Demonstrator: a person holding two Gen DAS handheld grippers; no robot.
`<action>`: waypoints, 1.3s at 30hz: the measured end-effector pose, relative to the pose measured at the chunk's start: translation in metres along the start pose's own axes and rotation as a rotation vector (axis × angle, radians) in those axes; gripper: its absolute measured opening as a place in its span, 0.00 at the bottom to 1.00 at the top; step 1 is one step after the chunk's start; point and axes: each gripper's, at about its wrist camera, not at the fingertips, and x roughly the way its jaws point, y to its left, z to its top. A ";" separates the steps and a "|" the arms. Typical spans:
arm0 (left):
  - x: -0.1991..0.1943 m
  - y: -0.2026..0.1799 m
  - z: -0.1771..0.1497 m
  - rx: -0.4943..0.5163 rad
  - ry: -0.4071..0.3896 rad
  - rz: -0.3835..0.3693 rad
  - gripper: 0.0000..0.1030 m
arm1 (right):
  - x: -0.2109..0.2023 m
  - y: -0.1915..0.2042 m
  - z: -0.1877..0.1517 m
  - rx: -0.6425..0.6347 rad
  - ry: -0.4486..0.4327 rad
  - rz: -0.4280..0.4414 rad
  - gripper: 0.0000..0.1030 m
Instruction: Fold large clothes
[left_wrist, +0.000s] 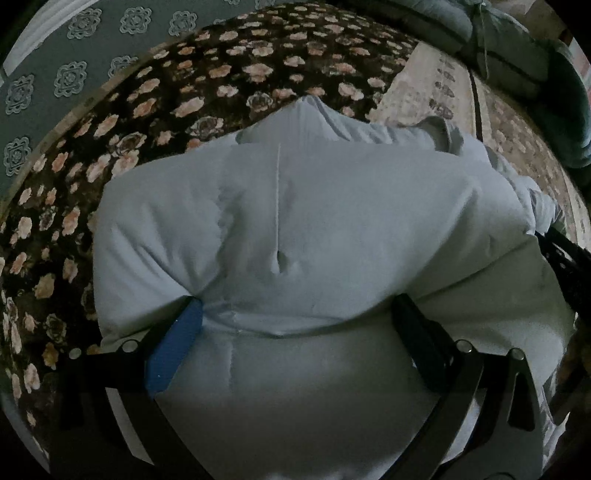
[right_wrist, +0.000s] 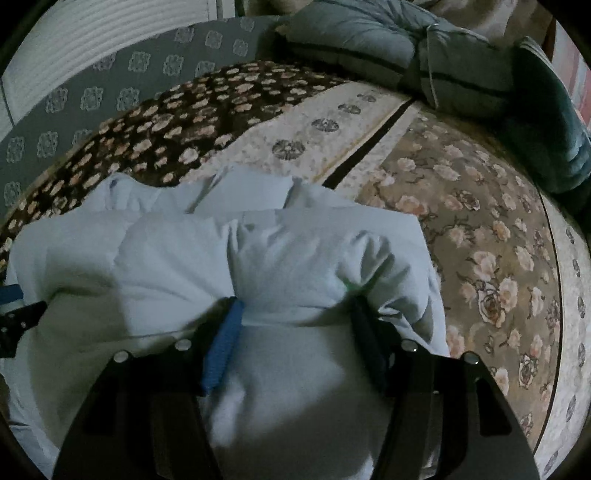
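Both tools, left tool (left_wrist: 295, 314) and right tool (right_wrist: 295, 314), straddle the pale garment (left_wrist: 314, 221) at frame bottom, pads apparently pinching bunched cloth; soft, light, floppy — grip folded edges.

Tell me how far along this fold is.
Done: the pale garment lies doubled in layers on the floral carpet. In hand: the left hand-held gripper and right hand-held gripper each straddle a bulging fold. Left: cloth beyond the top layer looks rumpled and wants flattening.
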 end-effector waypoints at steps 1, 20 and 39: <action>0.002 0.000 0.000 0.001 0.006 0.003 0.97 | 0.002 0.000 0.001 0.001 0.004 0.004 0.61; -0.051 -0.008 -0.023 0.038 -0.007 0.007 0.97 | -0.081 0.001 -0.027 -0.020 -0.095 0.031 0.73; -0.025 -0.043 -0.036 0.177 0.055 0.052 0.97 | -0.035 -0.014 -0.066 -0.008 0.032 0.027 0.75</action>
